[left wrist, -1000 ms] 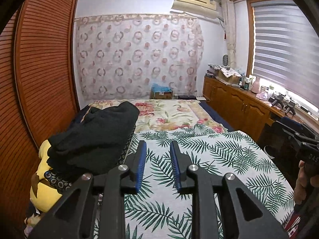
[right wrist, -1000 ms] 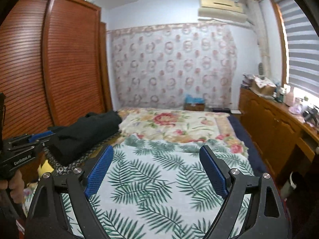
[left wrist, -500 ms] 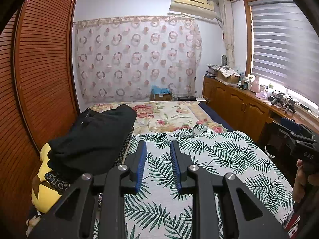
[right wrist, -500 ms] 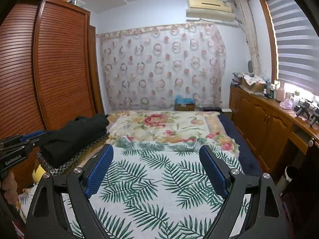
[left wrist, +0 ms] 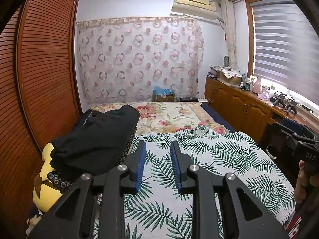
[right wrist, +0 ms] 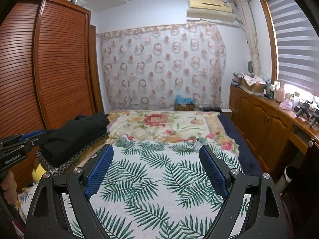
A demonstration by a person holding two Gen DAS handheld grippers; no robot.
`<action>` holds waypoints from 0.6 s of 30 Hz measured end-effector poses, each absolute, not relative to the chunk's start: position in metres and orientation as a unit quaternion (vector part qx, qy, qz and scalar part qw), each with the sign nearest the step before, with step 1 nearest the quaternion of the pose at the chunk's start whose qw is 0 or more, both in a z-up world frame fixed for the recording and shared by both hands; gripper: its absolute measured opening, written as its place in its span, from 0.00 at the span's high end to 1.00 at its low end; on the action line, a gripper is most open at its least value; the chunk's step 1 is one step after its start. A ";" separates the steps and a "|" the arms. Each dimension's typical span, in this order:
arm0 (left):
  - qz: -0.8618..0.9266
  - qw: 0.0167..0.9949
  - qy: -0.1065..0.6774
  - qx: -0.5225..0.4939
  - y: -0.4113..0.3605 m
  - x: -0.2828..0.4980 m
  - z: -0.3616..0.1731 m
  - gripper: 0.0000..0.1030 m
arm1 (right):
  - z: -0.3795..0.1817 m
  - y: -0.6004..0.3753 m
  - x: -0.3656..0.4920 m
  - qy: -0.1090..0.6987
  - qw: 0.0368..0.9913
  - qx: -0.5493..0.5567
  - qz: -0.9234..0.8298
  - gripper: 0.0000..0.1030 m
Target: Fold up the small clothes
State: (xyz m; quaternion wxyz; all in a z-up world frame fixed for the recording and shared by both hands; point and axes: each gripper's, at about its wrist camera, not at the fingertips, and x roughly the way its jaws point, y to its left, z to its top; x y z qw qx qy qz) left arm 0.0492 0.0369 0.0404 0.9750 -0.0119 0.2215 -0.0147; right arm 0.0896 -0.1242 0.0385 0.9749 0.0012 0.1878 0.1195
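A pile of folded dark clothes [left wrist: 95, 137] lies on the bed's left side, on a ring-patterned cloth and a yellow plush; it also shows in the right wrist view [right wrist: 73, 137]. My left gripper [left wrist: 158, 147] hovers above the palm-leaf sheet [left wrist: 209, 159], just right of the pile, jaws a narrow gap apart and empty. My right gripper [right wrist: 156, 152] hovers over the same sheet [right wrist: 151, 179], jaws wide open and empty. The left gripper's body shows at the left edge of the right wrist view [right wrist: 18, 147].
A floral blanket [right wrist: 159, 123] covers the far half of the bed. A wooden slatted wardrobe [left wrist: 45, 69] stands close on the left. A wooden cabinet [right wrist: 265, 119] with clutter runs along the right under the window. A patterned curtain hangs at the far wall.
Both grippers have tilted up and risen a little, so the bed sits lower in view. Jaw openings are unchanged.
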 end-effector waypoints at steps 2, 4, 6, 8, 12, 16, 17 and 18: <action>-0.015 0.975 0.221 -0.012 0.037 0.049 0.040 0.76 | 0.038 -0.124 0.090 0.188 0.975 0.001 0.118 0.13; -0.015 0.975 0.221 -0.012 0.037 0.049 0.040 0.76 | 0.038 -0.123 0.090 0.188 0.975 0.001 0.119 0.13; -0.015 0.975 0.221 -0.012 0.037 0.049 0.040 0.76 | 0.038 -0.124 0.089 0.188 0.975 0.001 0.119 0.13; -0.015 0.975 0.221 -0.011 0.037 0.049 0.040 0.76 | 0.038 -0.123 0.090 0.188 0.975 0.001 0.118 0.13; -0.014 0.975 0.220 -0.011 0.036 0.050 0.040 0.76 | 0.038 -0.124 0.090 0.188 0.975 0.001 0.119 0.13; -0.013 0.975 0.220 -0.011 0.037 0.051 0.040 0.76 | 0.040 -0.122 0.090 0.188 0.975 0.001 0.117 0.13; -0.014 0.975 0.220 -0.011 0.037 0.050 0.039 0.76 | 0.039 -0.123 0.090 0.189 0.975 0.002 0.117 0.13; -0.014 0.975 0.220 -0.012 0.037 0.050 0.039 0.76 | 0.040 -0.123 0.090 0.189 0.975 0.003 0.117 0.13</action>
